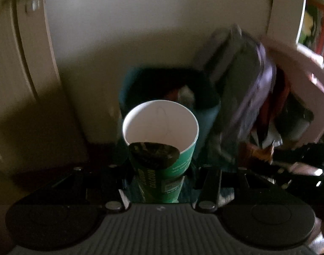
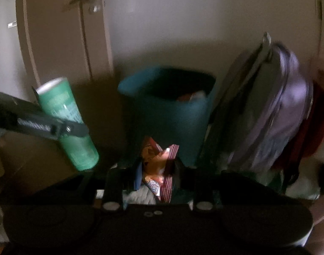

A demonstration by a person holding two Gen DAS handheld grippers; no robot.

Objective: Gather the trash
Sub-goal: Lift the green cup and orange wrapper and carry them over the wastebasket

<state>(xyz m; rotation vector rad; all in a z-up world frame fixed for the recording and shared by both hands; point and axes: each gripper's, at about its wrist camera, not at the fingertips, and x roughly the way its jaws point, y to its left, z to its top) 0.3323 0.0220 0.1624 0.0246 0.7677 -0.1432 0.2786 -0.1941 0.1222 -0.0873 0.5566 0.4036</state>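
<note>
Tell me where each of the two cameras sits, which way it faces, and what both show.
Left wrist: on the left gripper, facing the teal plastic bin; its fingers clamp a green paper cup.
Right wrist: on the right gripper, facing the same bin; its fingers pinch a crumpled orange snack wrapper; the left gripper shows.
Shared: bin, cup, grey-purple backpack, door.

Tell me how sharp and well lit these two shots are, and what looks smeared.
Left wrist view: dim room, the green paper cup held in the left gripper is fairly sharp, the purple backpack streaks with motion blur. Right wrist view: darker, the teal plastic bin and backpack are soft, the crumpled orange snack wrapper in the right gripper catches the only bright colour; fisheye bends the door frame.
</note>
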